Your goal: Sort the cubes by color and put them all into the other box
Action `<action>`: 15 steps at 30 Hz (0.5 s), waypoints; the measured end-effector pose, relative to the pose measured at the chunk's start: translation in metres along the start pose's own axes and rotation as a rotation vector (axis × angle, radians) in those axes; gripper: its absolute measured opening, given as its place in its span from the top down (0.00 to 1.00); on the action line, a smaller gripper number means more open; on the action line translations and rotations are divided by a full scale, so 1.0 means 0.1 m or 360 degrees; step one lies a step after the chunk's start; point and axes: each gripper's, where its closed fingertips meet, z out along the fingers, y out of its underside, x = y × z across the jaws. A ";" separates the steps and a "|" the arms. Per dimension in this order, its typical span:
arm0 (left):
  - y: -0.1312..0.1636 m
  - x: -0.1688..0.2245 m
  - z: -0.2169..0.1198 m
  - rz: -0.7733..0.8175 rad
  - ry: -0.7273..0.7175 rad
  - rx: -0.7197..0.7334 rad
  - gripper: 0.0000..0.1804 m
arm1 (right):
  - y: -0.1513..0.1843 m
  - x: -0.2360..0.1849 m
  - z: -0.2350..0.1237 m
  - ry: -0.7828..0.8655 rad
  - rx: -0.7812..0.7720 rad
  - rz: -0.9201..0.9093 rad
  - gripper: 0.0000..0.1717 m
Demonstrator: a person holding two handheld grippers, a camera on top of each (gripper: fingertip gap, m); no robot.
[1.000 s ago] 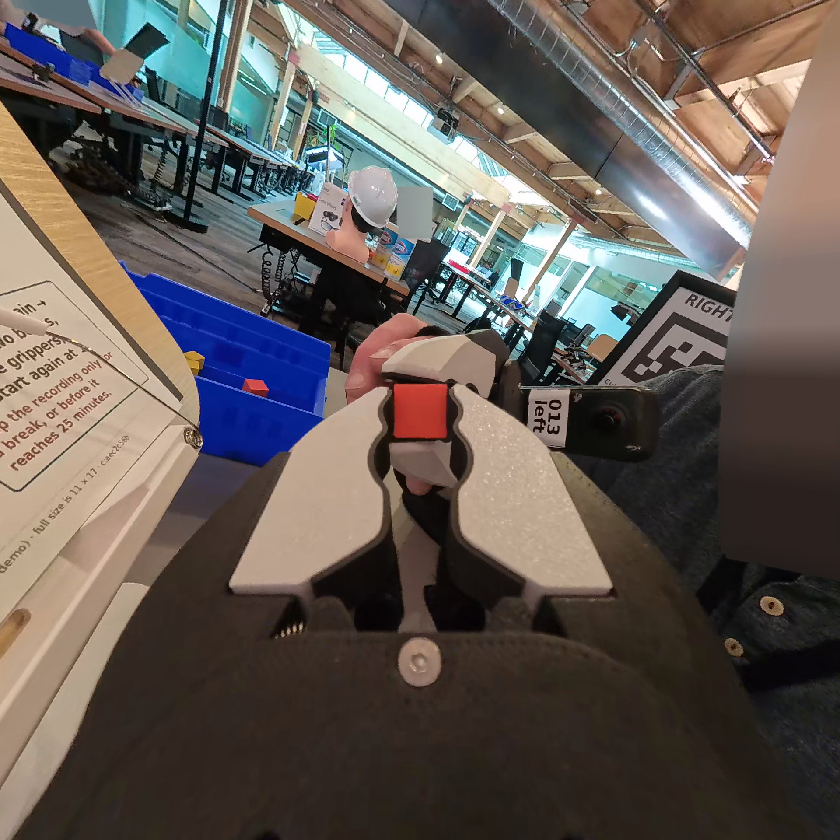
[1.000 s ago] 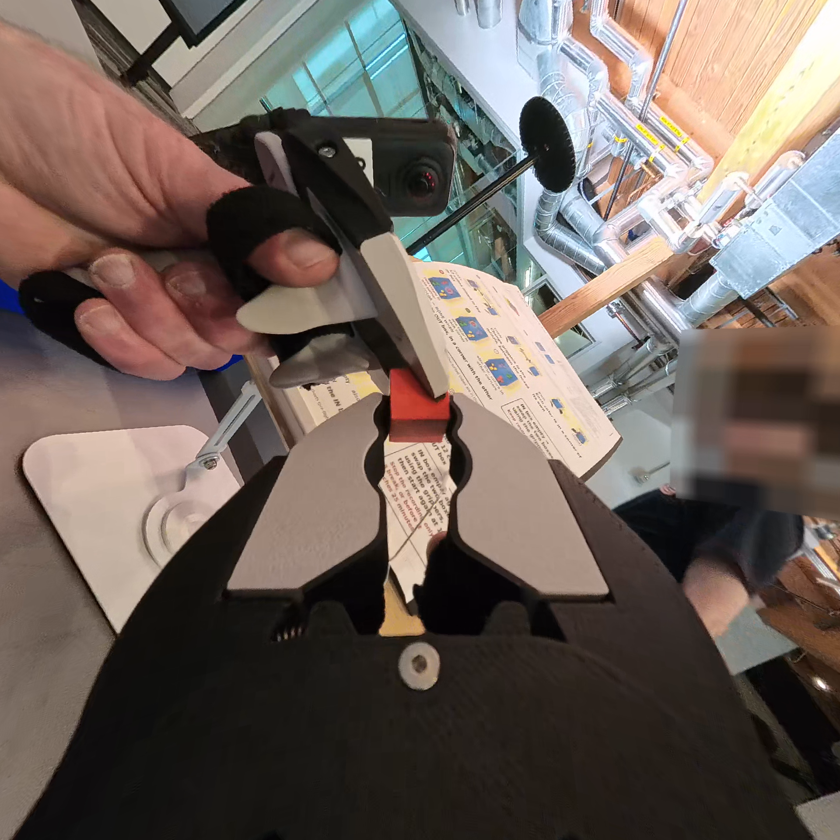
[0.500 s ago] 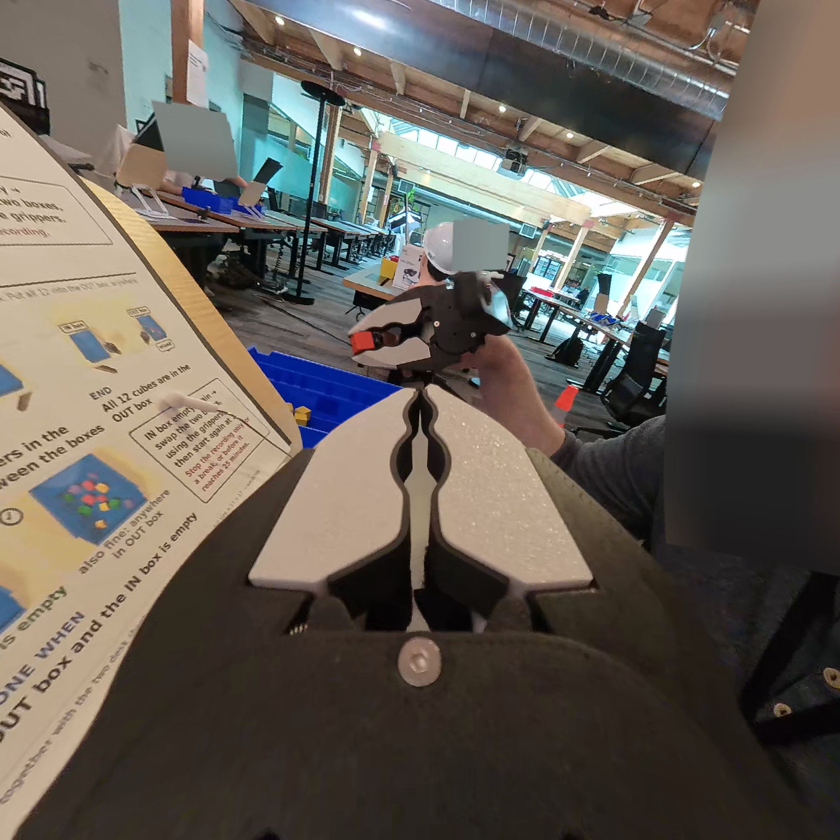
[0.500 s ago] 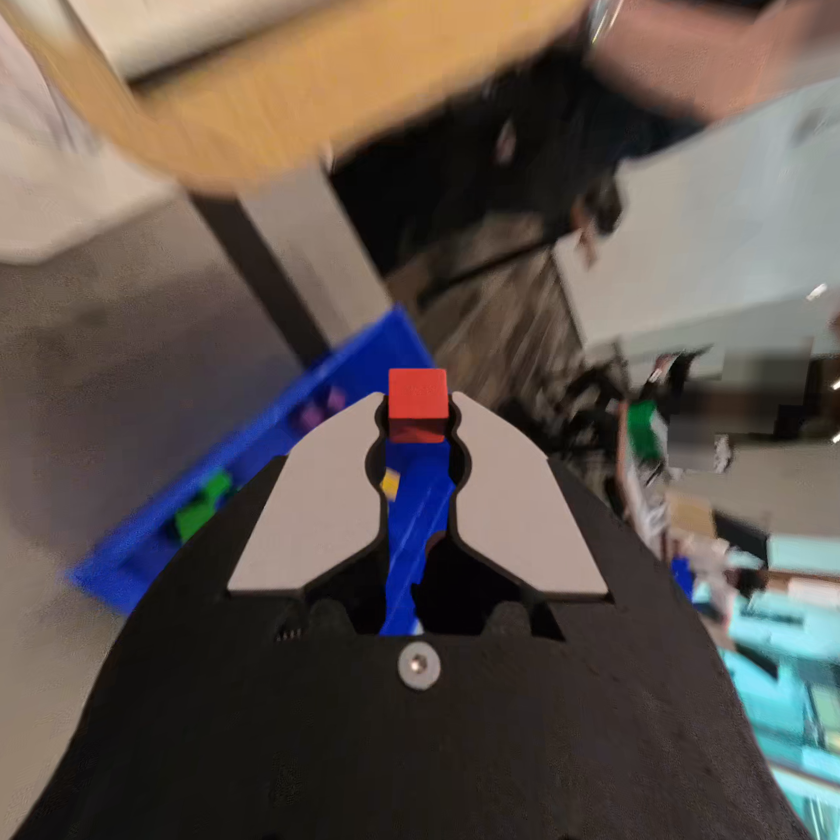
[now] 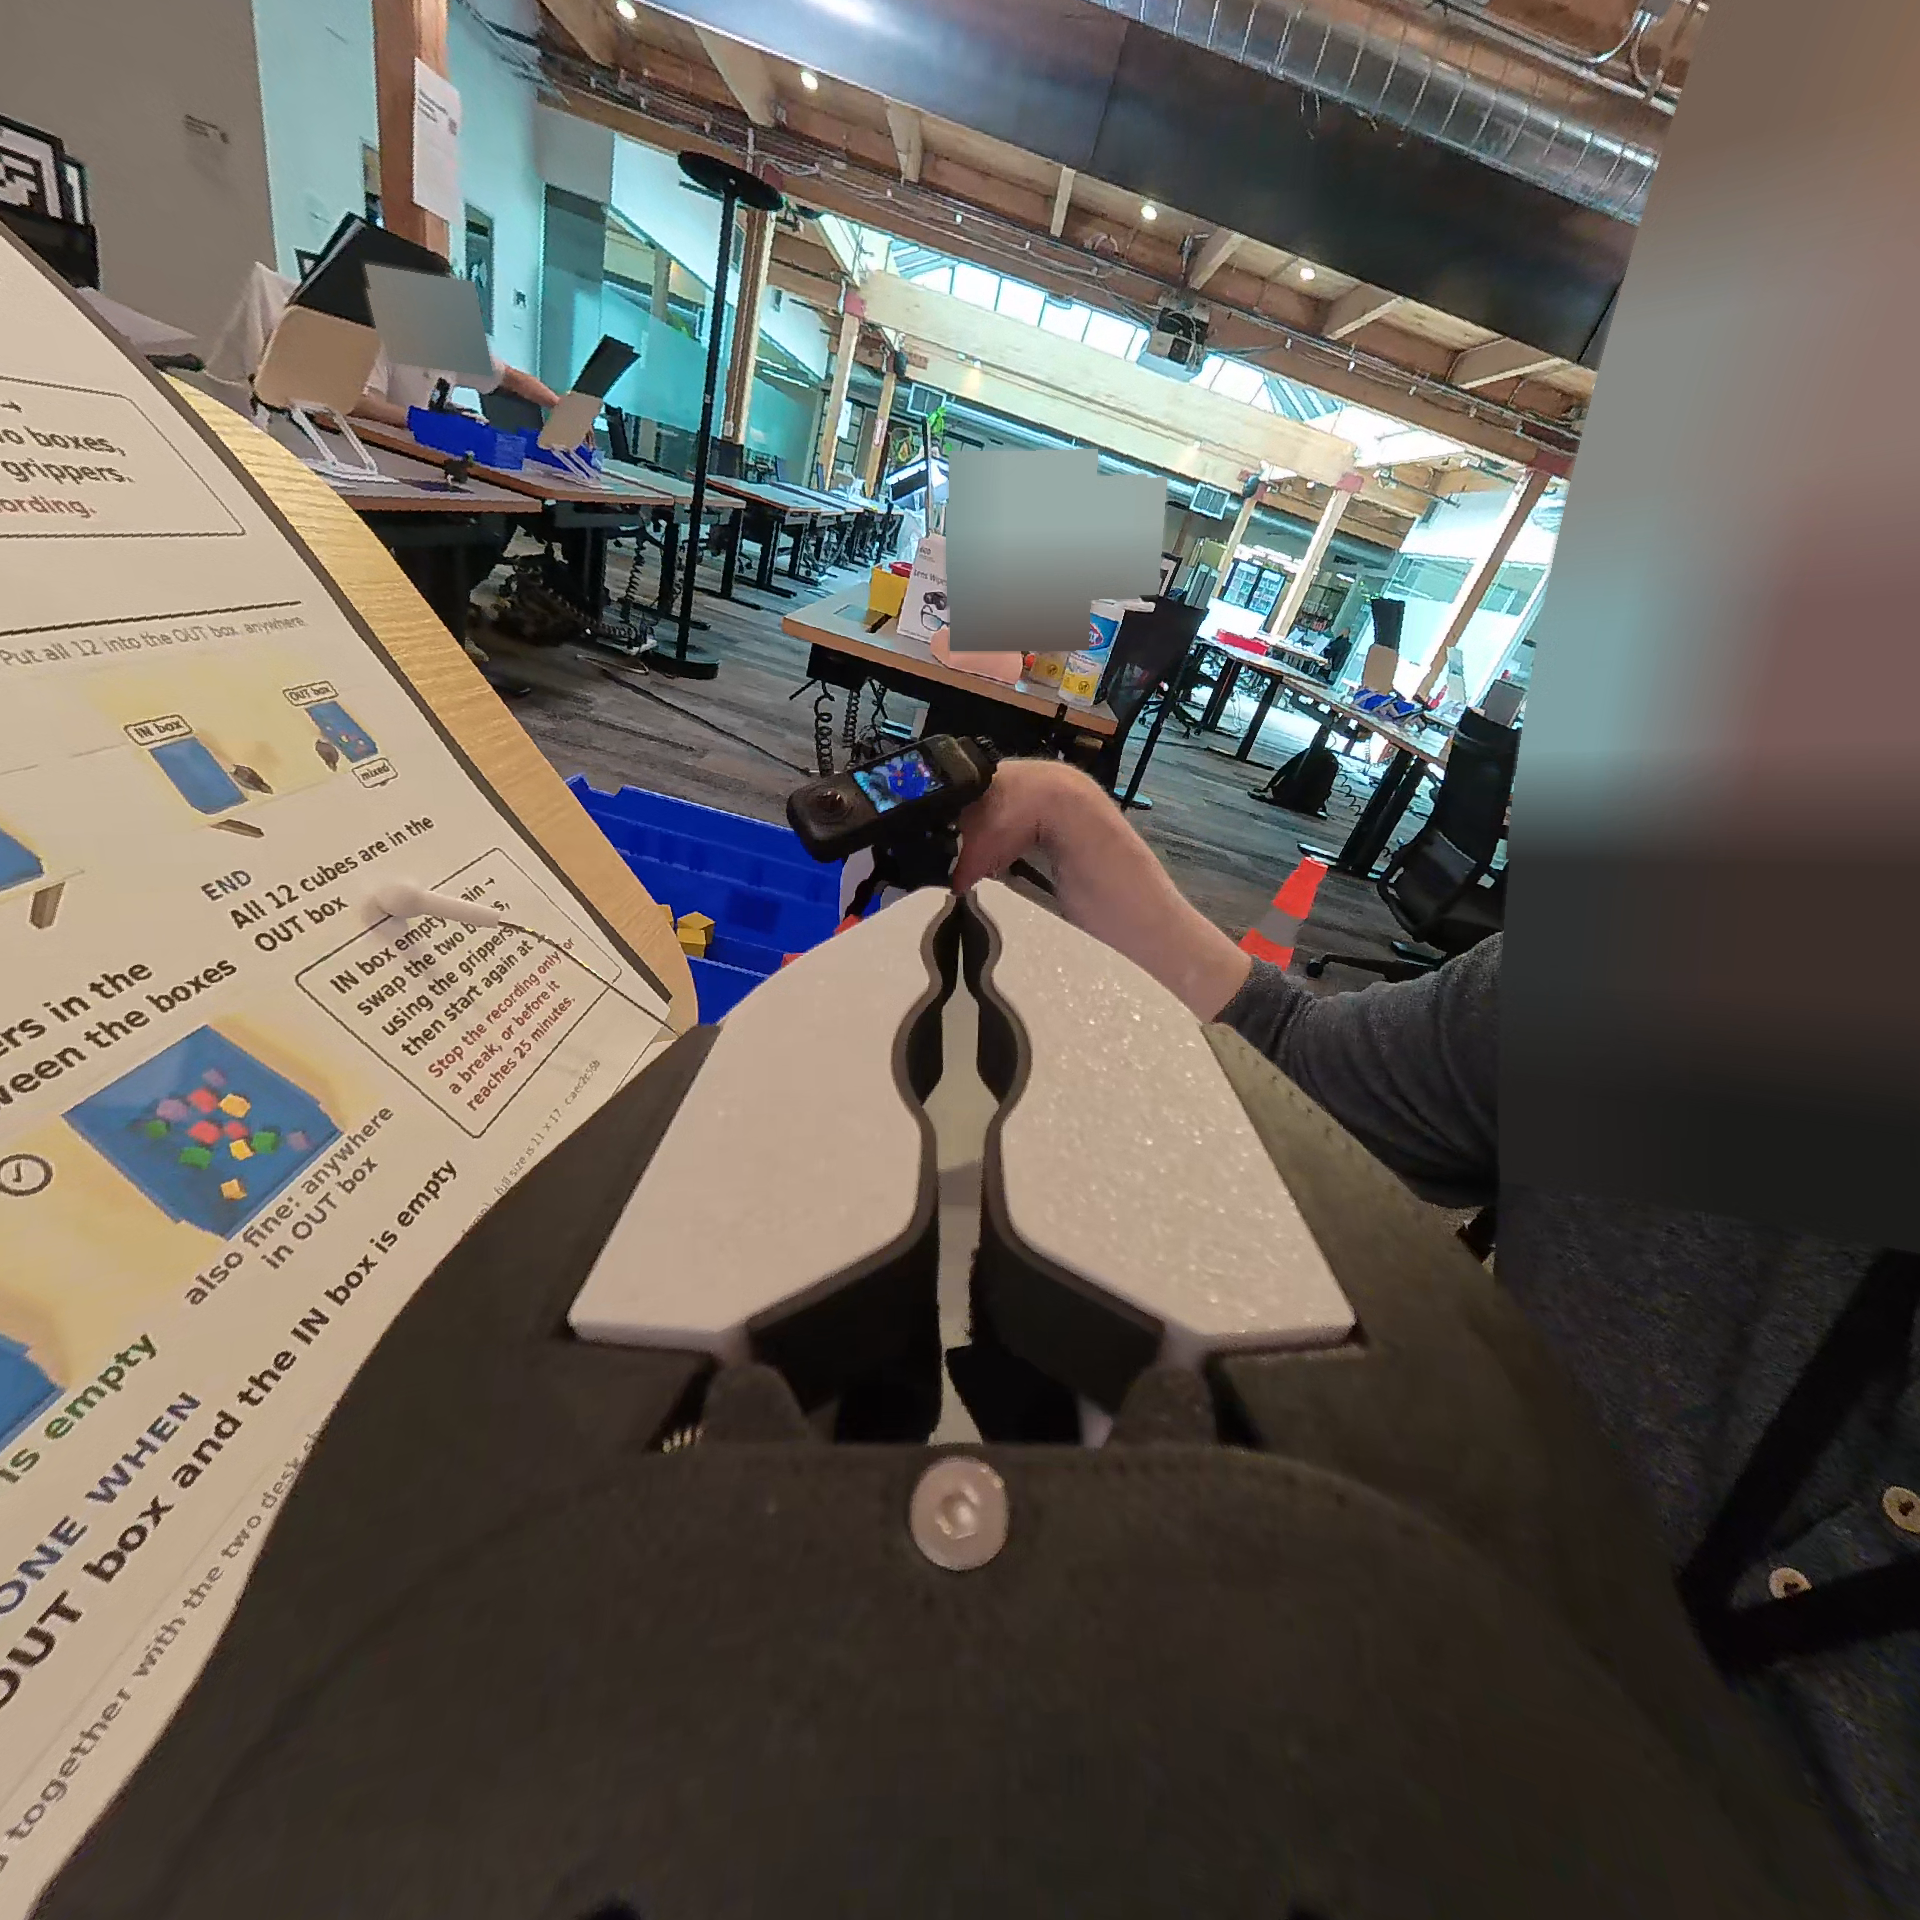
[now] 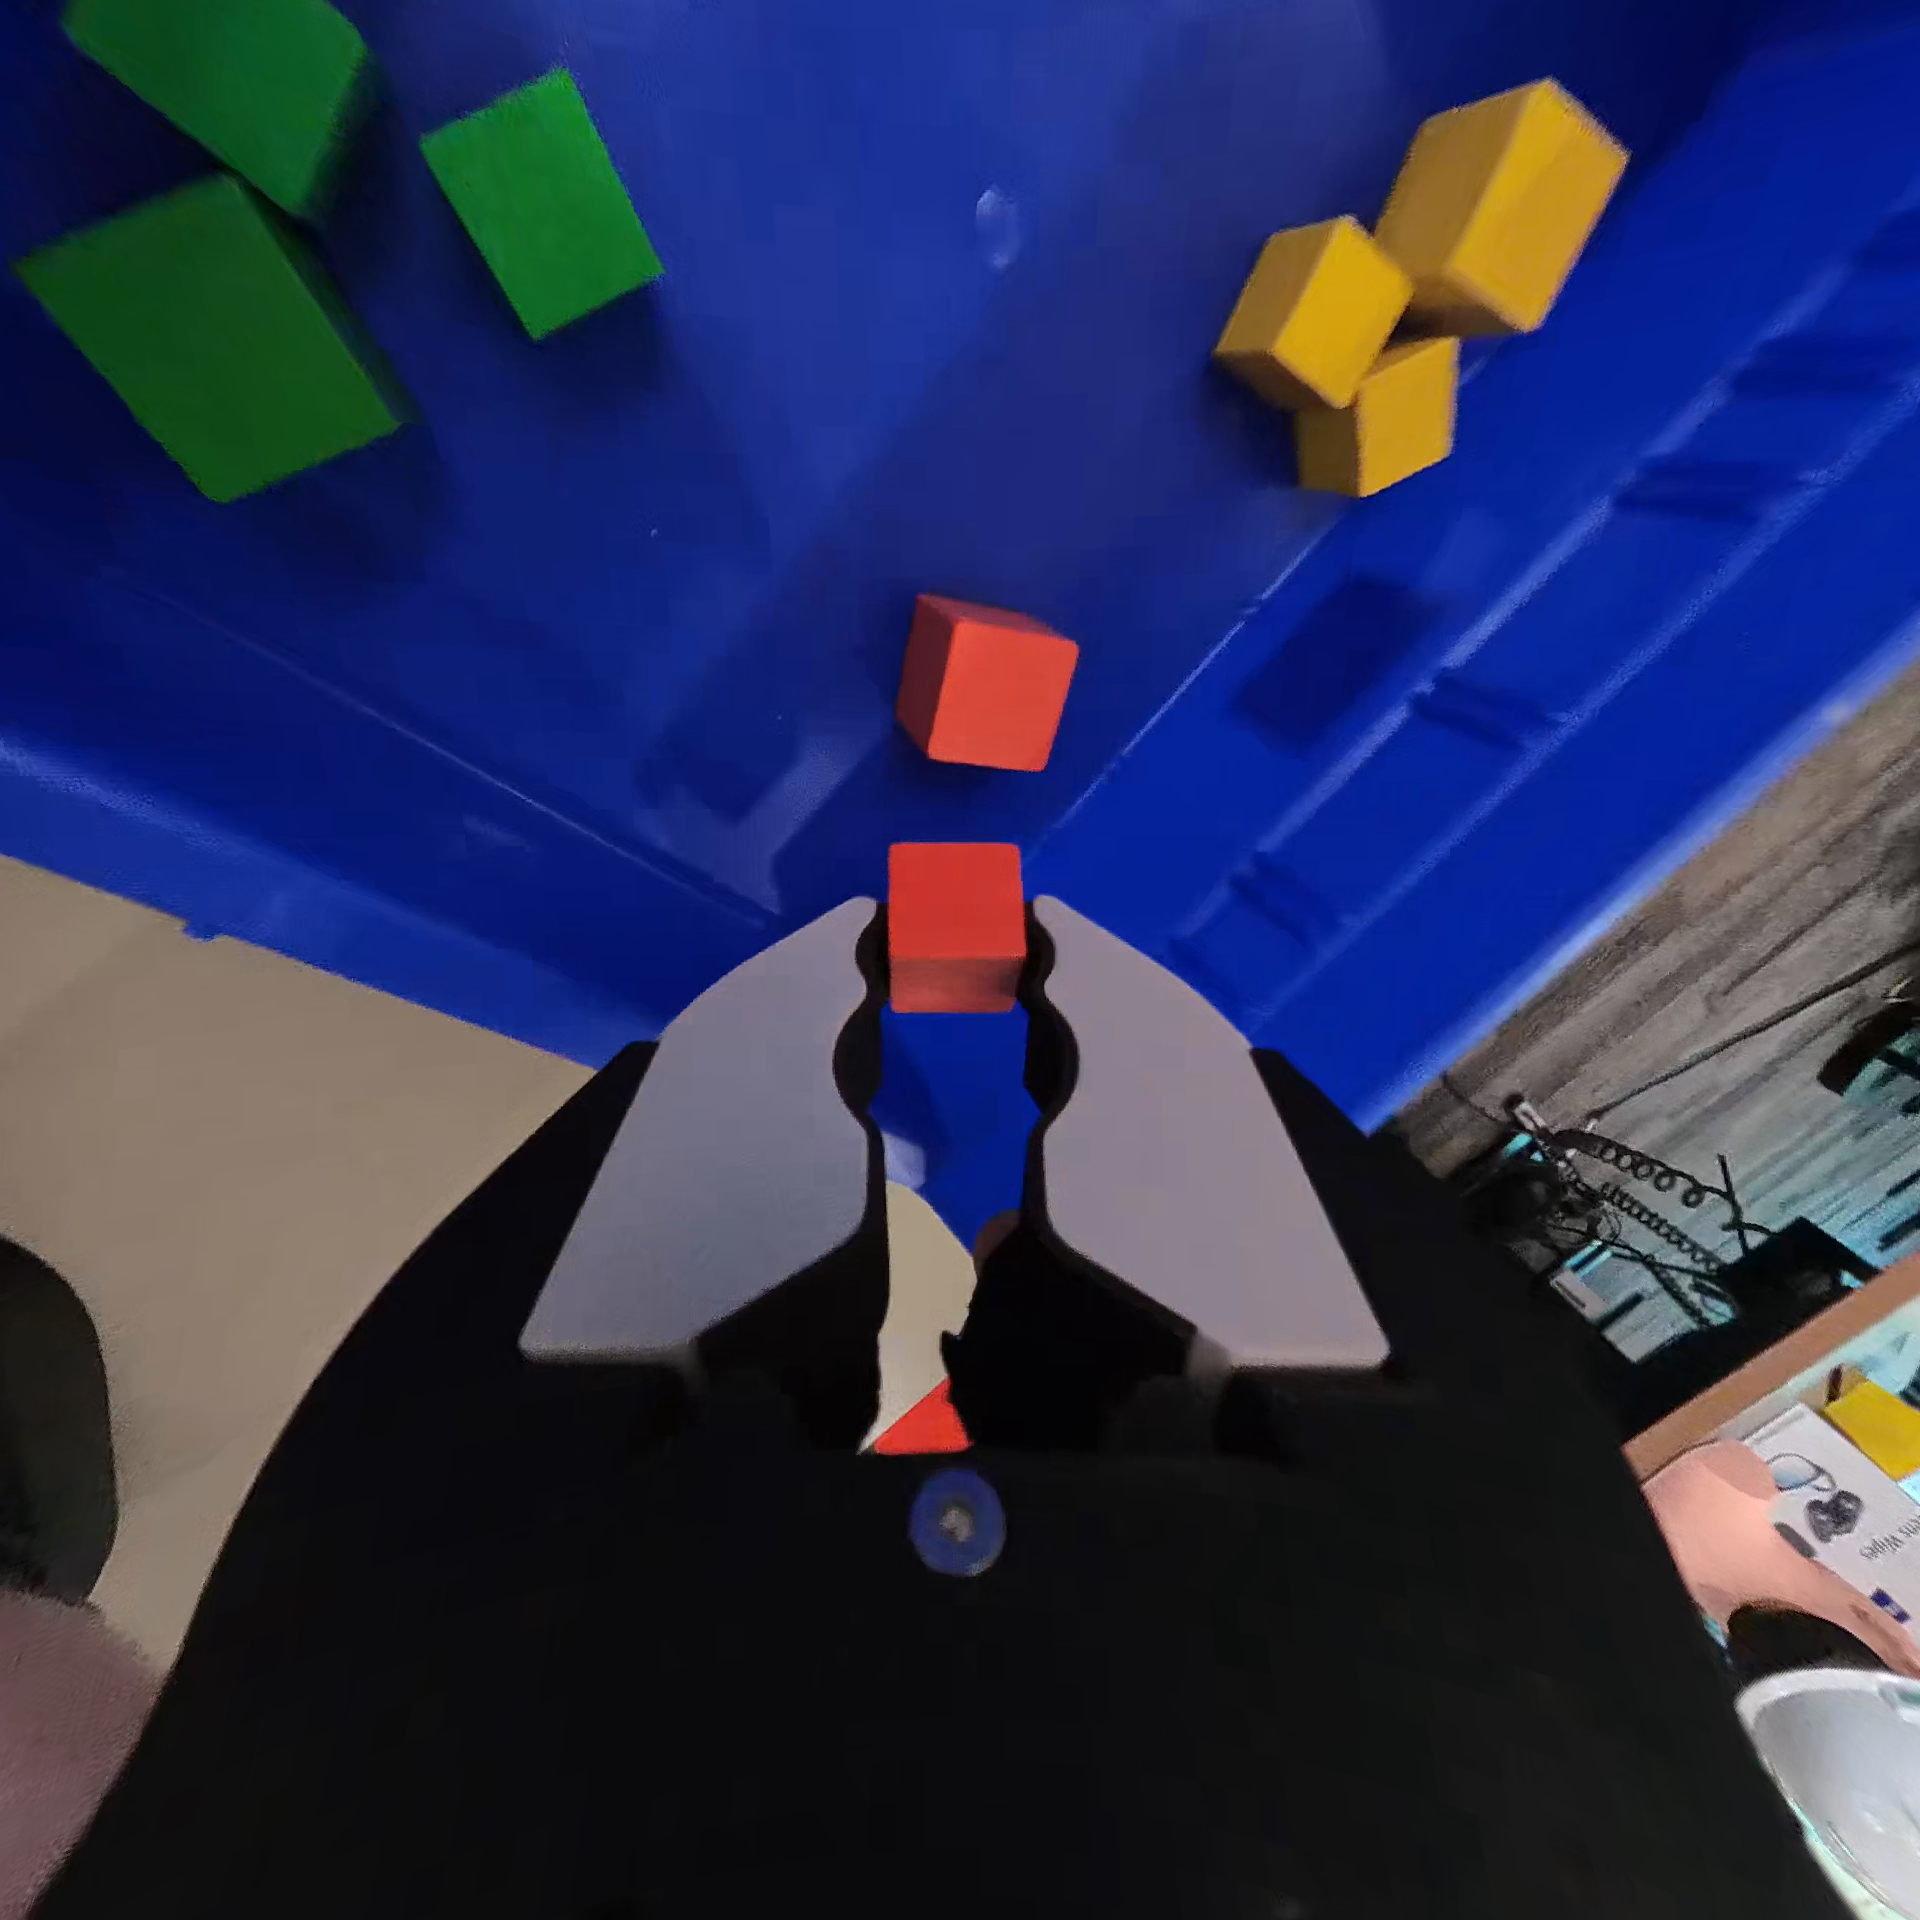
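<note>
A red cube (image 6: 954, 920) is gripped at the very tips of the right gripper (image 6: 956, 940), with a grey finger (image 6: 758, 1122) pressed against each side of it. The gripper is held over the open blue box (image 6: 1455, 727), close above its floor and pointing down into it. A second red cube (image 6: 985, 681) lies on that floor, directly ahead of the fingertips along the line in which the fingers point, and just beyond the held cube. This is the relation on which the next move seems to depend: if the colours are to be grouped, the held cube has to go down a little forward, beside the lying one, and not to either side. To the far left three green cubes (image 6: 208, 332) are gathered, and to the far right three yellow cubes (image 6: 1382, 301) are piled touching each other; both groups are well apart from the red one. The picture is somewhat smeared, so how high the held cube is above the floor cannot be told with certainty.

The left gripper (image 5: 961, 914) is closed, its fingers meeting with nothing between them. It is held back beside the instruction sheet (image 5: 208, 935), away from the box, so the right gripper is clearly the nearer one for the placing.
</note>
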 end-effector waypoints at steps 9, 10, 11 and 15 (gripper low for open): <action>-0.02 0.01 -0.02 0.0031 0.0000 -0.0005 1.00 | 0.03 0.01 0.33 -0.0011 -0.0190 -0.0010 0.87; -0.02 0.01 -0.02 0.0033 -0.0002 -0.0007 1.00 | 0.02 0.01 0.35 -0.0006 -0.0198 -0.0005 0.86; -0.02 0.01 -0.02 0.0032 -0.0001 -0.0008 1.00 | 0.01 0.02 0.36 0.0003 -0.0210 0.0000 0.86; -0.02 0.01 -0.03 0.0034 0.0000 -0.0007 1.00 | -0.04 0.04 0.35 0.0043 -0.0196 -0.0019 0.79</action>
